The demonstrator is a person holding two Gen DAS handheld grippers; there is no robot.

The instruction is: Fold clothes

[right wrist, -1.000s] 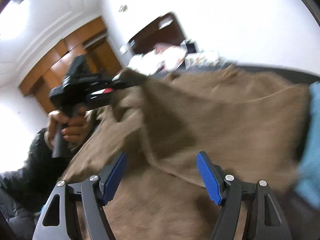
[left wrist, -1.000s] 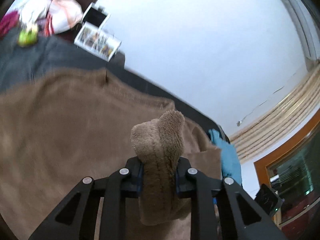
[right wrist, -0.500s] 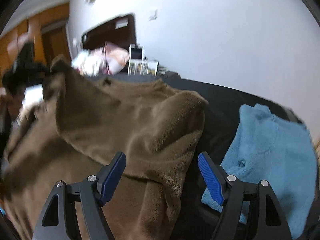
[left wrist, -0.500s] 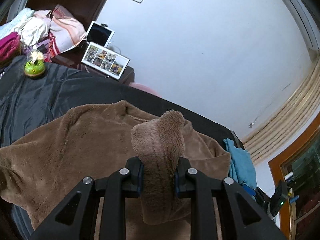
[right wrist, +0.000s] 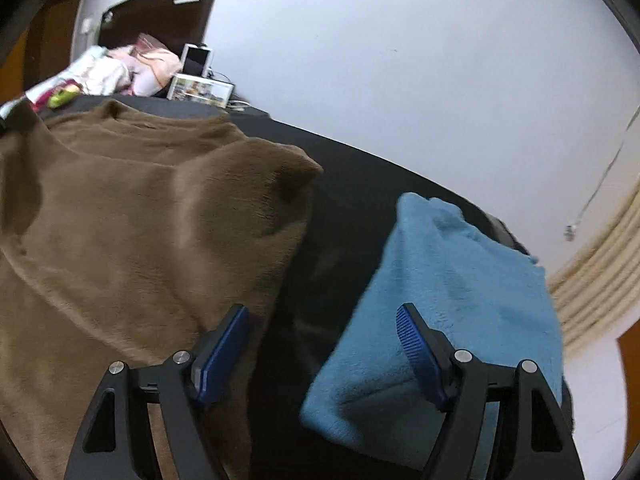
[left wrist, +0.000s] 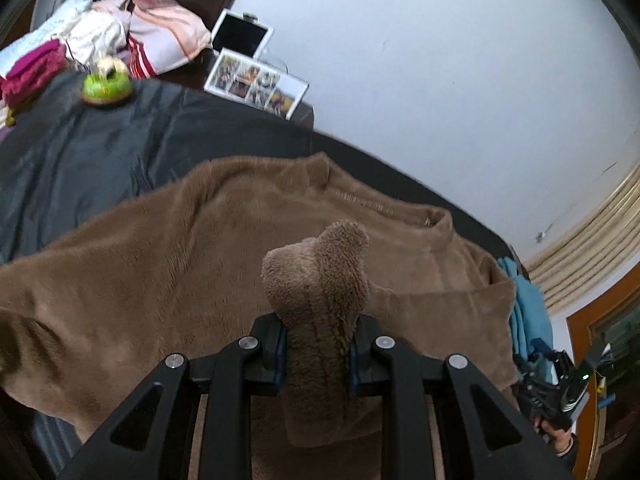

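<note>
White wall (left wrist: 440,80) and a dark wooden headboard (right wrist: 160,12) are seen behind a bed (left wrist: 80,148) covered by a black sheet, which carries everything. Most of the near half of the bed is taken up by a brown fleece top (left wrist: 160,272), spread out with its neckline toward the far edge of the bed; in the right wrist view its right edge is seen doubled over into a rounded corner. A blue fleece garment (right wrist: 460,288) is laid near the right edge of the bed, apart from the brown top, with a strip of black sheet between them. At the head of the bed a heap of white, pink and magenta laundry (left wrist: 92,40) is piled, and a small green object (left wrist: 106,88), too blurred to be identified, is set on the sheet just before it. A photo frame (left wrist: 256,84) and a tablet (left wrist: 242,38) are propped by the wall, possibly on a bedside stand.

A bunched fold of the brown top is pinched between the jaws of the left gripper (left wrist: 318,354), with the tuft standing up above them. The jaws of the right gripper (right wrist: 322,354) are spread wide and nothing is held; one blue pad is seen over the brown top's edge and the other over the blue garment.
</note>
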